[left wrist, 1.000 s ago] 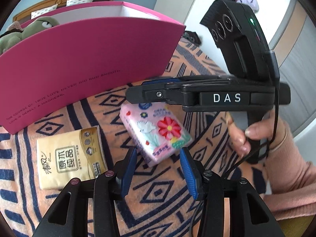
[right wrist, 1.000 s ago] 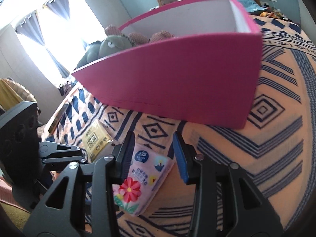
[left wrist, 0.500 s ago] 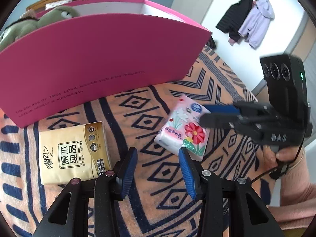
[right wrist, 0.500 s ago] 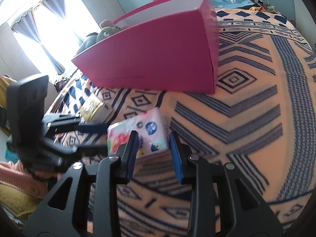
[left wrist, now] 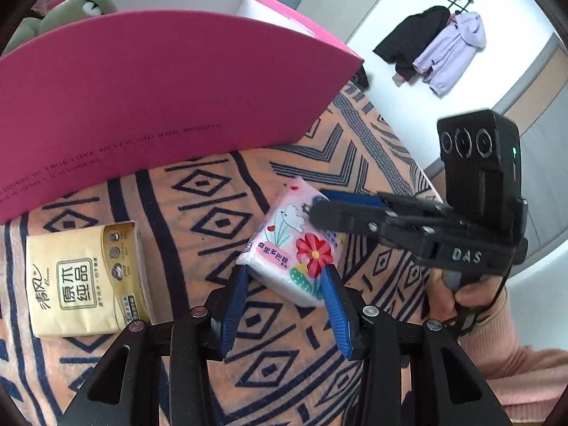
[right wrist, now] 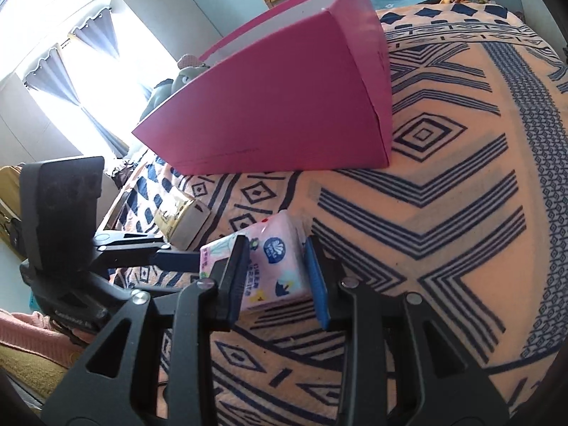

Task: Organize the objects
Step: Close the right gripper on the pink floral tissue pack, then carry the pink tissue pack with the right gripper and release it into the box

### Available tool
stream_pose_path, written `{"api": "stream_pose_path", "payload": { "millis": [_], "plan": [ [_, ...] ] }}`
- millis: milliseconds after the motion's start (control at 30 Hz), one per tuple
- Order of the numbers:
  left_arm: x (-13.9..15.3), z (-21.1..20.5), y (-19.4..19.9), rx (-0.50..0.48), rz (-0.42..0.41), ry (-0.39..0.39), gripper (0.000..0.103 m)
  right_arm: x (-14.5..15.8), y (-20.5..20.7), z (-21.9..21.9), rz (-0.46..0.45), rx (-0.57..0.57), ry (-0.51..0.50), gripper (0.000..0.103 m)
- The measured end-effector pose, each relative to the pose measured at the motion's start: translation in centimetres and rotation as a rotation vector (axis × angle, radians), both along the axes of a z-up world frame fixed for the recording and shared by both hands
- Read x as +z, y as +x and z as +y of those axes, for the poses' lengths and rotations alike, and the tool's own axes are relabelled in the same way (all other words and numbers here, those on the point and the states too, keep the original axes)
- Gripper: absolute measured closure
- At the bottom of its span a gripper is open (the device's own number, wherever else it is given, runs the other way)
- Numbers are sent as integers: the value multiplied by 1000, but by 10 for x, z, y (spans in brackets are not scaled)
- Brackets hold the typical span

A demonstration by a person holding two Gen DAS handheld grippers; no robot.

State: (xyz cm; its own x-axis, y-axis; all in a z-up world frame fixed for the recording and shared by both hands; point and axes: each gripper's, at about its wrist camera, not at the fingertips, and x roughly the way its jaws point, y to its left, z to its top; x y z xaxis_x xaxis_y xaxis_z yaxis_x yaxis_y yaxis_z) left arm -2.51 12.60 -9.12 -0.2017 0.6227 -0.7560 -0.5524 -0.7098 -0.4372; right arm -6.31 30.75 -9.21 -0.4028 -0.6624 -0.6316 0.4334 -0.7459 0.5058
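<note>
A pink flowered tissue pack (left wrist: 287,238) (right wrist: 277,262) hangs just above the patterned blanket. My right gripper (right wrist: 275,241) is shut on its sides; in the left wrist view the right gripper (left wrist: 319,206) reaches in from the right. My left gripper (left wrist: 284,273) has its blue pads against both sides of the pack's near end. In the right wrist view the left gripper (right wrist: 191,262) comes in from the left, one finger hidden behind the pack. A gold tissue pack (left wrist: 81,277) (right wrist: 184,220) lies on the blanket to the left.
A large pink box (left wrist: 159,88) (right wrist: 284,106) stands open behind the packs, with a green plush toy (left wrist: 71,10) inside. The orange and navy blanket (right wrist: 443,213) stretches to the right. A hand in a pink sleeve (left wrist: 497,319) holds the right gripper. Coats (left wrist: 436,46) hang on the far wall.
The right gripper closed on the pink pack and swung off to the right side of the left wrist view. The pack's near end now sits between the left pads, which were empty before.
</note>
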Motion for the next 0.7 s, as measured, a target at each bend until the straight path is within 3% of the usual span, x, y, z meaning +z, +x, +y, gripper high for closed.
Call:
{"api": "stream_pose_path", "payload": {
  "millis": [700],
  "plan": [
    [40, -9, 13, 27, 184, -31, 63, 19, 24, -4, 83, -26, -24, 67]
  ]
}}
